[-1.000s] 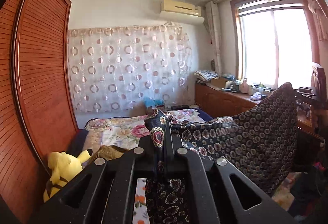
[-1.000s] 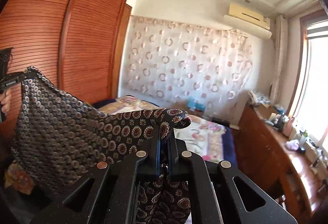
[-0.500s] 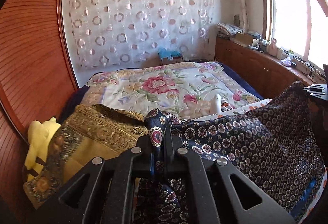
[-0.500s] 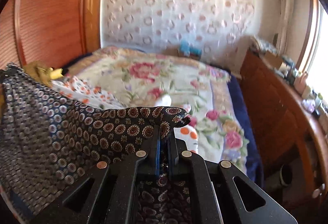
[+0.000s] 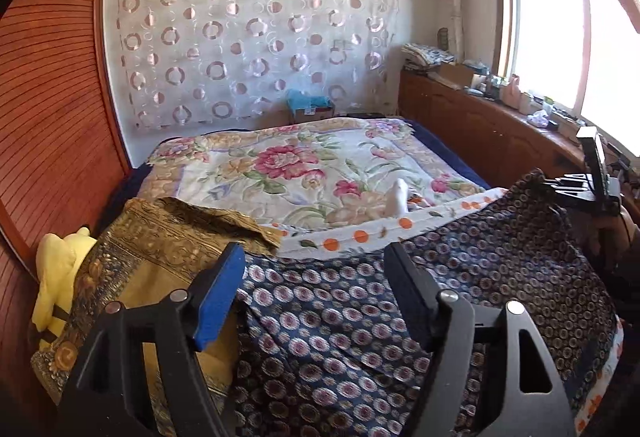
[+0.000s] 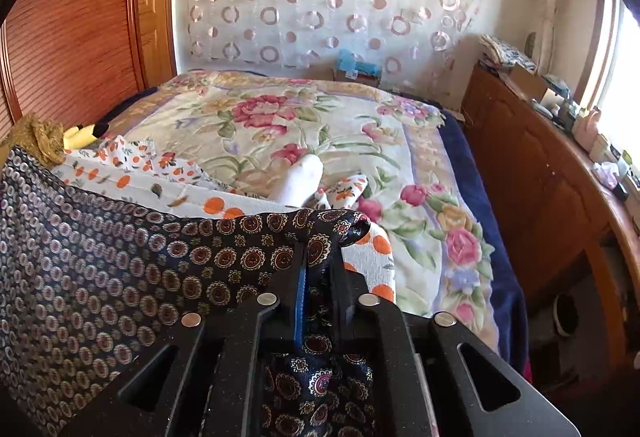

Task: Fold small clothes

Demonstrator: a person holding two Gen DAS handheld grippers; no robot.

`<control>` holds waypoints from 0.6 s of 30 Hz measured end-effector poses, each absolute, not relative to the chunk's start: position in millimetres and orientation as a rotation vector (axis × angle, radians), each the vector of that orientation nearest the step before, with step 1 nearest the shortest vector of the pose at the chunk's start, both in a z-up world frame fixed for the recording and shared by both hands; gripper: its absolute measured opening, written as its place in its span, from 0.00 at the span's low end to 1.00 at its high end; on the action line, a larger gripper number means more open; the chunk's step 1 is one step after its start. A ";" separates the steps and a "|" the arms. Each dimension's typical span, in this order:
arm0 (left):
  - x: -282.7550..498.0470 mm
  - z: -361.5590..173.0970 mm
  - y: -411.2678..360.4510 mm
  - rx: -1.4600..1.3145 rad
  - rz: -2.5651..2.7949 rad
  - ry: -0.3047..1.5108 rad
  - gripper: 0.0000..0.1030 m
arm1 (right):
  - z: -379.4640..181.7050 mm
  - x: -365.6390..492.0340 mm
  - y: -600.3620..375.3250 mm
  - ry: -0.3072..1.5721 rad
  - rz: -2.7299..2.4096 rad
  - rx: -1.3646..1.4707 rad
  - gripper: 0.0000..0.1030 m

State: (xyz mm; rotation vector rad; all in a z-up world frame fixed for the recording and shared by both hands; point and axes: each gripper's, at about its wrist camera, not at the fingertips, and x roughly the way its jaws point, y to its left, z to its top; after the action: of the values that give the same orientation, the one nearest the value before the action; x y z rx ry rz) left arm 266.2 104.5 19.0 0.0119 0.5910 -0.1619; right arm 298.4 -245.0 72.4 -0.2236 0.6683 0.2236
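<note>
A dark navy garment with a medallion print (image 5: 400,297) lies spread across the near end of the bed, its right side still lifted. My left gripper (image 5: 314,253) stands wide open just above it, its jaws still opening, blue pads clear of the cloth. In the right wrist view the same garment (image 6: 100,277) has its corner bunched between the fingers of my right gripper (image 6: 322,249). Those jaws are opening, with the cloth still filling the narrow gap. The right gripper (image 5: 588,189) also shows at the right edge of the left wrist view.
Under the dark garment lie a white garment with orange dots (image 5: 360,233), a gold brocade cloth (image 5: 168,233) and a white sock (image 6: 300,181). A yellow plush toy (image 5: 56,277) sits by the wooden wardrobe (image 5: 52,97). A cluttered sideboard (image 5: 480,129) runs along the right of the floral bed cover (image 5: 300,165).
Both grippers came down from mid-air to the bed with the dark garment stretched between them. The left gripper then opened wide and dropped its corner; the right jaws parted slightly.
</note>
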 end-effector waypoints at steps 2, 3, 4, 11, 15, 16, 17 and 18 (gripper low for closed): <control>256.5 21.9 96.6 0.002 -0.193 0.595 0.72 | 74.4 290.4 -243.7 0.653 0.210 -0.215 0.29; 252.0 23.8 92.0 0.005 -0.199 0.594 0.72 | 73.4 286.0 -243.5 0.640 0.221 -0.200 0.40; 243.4 26.6 84.5 0.014 -0.204 0.586 0.72 | 74.5 280.9 -244.2 0.633 0.235 -0.193 0.45; 199.9 34.4 47.4 0.035 -0.272 0.597 0.72 | 75.3 212.9 -246.7 0.606 0.272 -0.176 0.48; 179.3 34.4 30.6 0.063 -0.297 0.594 0.72 | 72.4 168.7 -246.6 0.601 0.304 -0.158 0.48; 174.4 33.1 27.2 0.066 -0.305 0.595 0.72 | 70.3 155.3 -247.0 0.601 0.312 -0.146 0.48; 169.6 31.0 24.2 0.068 -0.313 0.600 0.72 | 66.5 145.8 -247.4 0.607 0.313 -0.134 0.48; 165.9 29.2 23.2 0.071 -0.318 0.605 0.72 | 62.6 136.9 -247.7 0.616 0.319 -0.127 0.48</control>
State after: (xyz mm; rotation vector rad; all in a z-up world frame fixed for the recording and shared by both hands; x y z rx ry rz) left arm 165.9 23.2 29.2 0.0706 0.6047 -0.3175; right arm 136.9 -247.7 62.6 -0.1267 0.6164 0.3195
